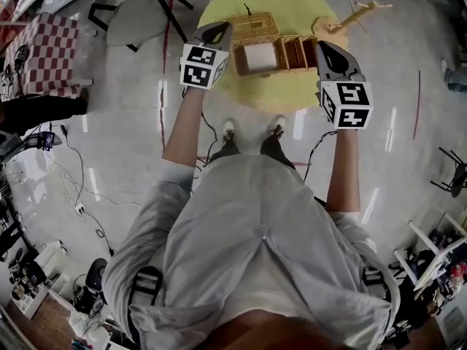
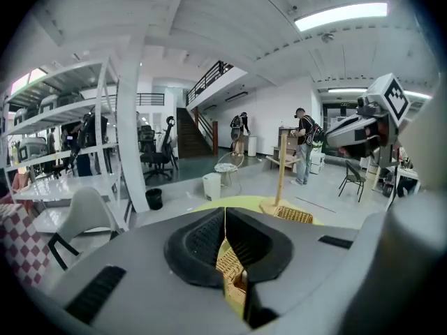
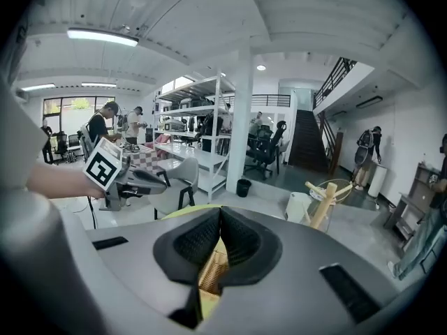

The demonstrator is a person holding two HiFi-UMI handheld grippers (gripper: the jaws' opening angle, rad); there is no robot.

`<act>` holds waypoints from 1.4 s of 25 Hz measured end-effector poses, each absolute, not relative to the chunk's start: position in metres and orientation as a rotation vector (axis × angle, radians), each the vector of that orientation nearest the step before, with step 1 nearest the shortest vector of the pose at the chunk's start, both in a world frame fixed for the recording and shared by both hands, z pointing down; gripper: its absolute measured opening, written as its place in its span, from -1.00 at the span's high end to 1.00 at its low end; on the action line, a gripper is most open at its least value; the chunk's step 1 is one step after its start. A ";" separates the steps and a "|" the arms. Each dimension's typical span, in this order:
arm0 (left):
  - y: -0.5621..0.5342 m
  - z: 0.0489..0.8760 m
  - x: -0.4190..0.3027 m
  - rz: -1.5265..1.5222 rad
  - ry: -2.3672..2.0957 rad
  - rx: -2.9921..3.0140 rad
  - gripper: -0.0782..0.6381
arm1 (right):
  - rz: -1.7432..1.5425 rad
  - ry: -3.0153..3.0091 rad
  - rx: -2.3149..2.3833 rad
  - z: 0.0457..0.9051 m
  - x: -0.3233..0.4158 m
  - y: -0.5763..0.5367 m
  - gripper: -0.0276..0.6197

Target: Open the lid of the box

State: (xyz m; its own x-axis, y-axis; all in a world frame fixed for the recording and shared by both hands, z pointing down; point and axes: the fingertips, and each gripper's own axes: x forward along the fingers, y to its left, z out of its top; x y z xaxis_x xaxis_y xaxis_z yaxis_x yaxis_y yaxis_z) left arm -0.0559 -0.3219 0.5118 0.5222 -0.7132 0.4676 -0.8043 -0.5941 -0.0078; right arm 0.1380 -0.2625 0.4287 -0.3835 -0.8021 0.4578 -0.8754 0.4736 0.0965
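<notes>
1. Left gripper (image 2: 225,211): jaws pressed together at the tips, nothing pinched. Woven wicker shows below through the gap behind the pads. In the head view it sits at the left end of the box.
2. Right gripper (image 3: 220,211): jaws likewise closed tip to tip, nothing between them. In the head view it sits at the right end of the box.
3. Marker cubes (image 1: 203,65): one on each gripper, each face printed with a black-and-white square code pattern. This is the only print that can be made out.
4. Box (image 1: 295,52): woven wicker, near the middle of the table, between the two grippers. Its inside is exposed, with a white section at the left and divided wicker compartments at the right.
5. Lid (image 1: 252,26): woven wicker, open, swung back on the far side of the box.
6. Table (image 1: 292,90): round, yellow top, directly in front of the person's shoes (image 1: 230,128).
7. Wooden stand (image 1: 343,22): on the table's far right edge, apart from the box.
8. Checked block (image 1: 44,53): red and white, on the floor well to the left.
9. Grey chair (image 1: 139,17): far left of the table.
</notes>
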 end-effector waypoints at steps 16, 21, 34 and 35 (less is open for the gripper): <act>-0.262 0.395 -0.076 0.469 -1.436 2.704 0.69 | 0.027 -2.385 1.378 0.351 0.115 -0.233 0.84; -0.244 0.381 -0.085 0.412 -1.461 2.708 0.69 | 0.004 -2.401 1.370 0.338 0.106 -0.220 0.84; -0.230 0.368 -0.079 0.428 -1.443 2.759 0.69 | -0.036 -2.388 1.350 0.335 0.100 -0.213 0.84; -0.230 0.368 -0.078 0.431 -1.441 2.762 0.69 | -0.036 -2.387 1.348 0.336 0.100 -0.212 0.84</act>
